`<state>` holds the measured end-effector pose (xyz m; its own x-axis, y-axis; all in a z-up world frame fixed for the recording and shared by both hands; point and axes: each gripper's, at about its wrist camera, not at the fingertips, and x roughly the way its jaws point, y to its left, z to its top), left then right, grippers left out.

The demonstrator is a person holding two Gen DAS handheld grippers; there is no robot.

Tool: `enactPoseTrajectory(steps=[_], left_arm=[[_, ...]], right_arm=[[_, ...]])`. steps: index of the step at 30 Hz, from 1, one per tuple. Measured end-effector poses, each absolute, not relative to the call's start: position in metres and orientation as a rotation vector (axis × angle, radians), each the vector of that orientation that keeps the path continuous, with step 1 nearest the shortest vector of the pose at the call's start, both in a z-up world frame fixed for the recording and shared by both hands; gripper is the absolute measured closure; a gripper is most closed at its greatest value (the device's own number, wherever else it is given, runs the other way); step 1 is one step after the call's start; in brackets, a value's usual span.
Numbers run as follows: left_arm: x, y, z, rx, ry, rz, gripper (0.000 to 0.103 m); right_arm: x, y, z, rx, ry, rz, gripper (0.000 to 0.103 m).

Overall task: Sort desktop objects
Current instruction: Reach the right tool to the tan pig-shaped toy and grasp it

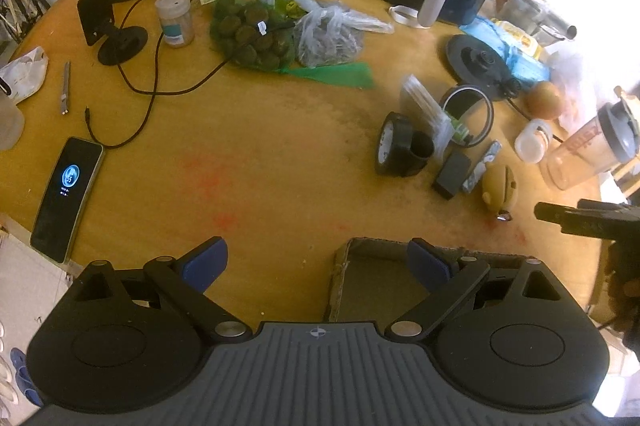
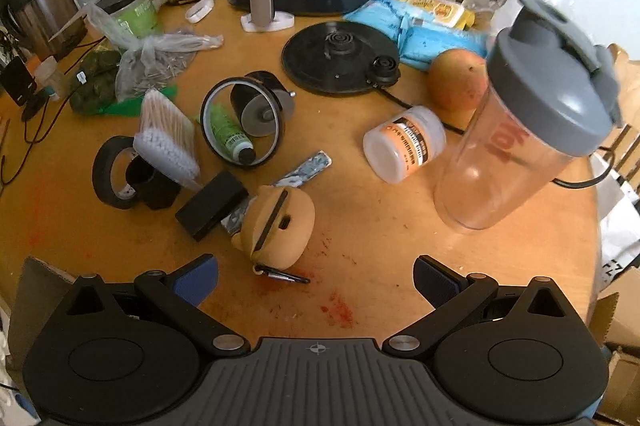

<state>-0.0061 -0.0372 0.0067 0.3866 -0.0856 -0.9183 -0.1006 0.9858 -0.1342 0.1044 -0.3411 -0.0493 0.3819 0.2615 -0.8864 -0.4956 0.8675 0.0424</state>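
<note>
- Left tongs stand wide and empty, tilted down over the bare middle of the counter, with a cardboard box just below them.
- Right tongs are likewise spread wide, holding nothing.
- Just beyond the right tongs lies a tan case; a black block, tape roll and jar lie further out.
- Sorting looks barely begun; next, probably lower the right tongs around the case and close.
</note>
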Motion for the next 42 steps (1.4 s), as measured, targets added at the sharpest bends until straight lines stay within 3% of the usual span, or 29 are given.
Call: enactPoseTrajectory(steps=[15,31,42], left_arm=[[-0.008,-0.039,0.003,-0.173,1.204,0.013,0.005],[-0.013,-0.034,0.0,-0.196,1.227,0.035,0.005],[-0.021,-0.026,0.0,-0.23,1.227,0.049,0.005]], right_arm=[[0.12,-0.319,-0.074,-0.255,1.14,0.535,0.0],[0.146,-0.314,-0.099,-0.08,1.164,0.465,0.002],[0.151,-0.302,-0.115,-0.037,1.187,0.393,0.038]])
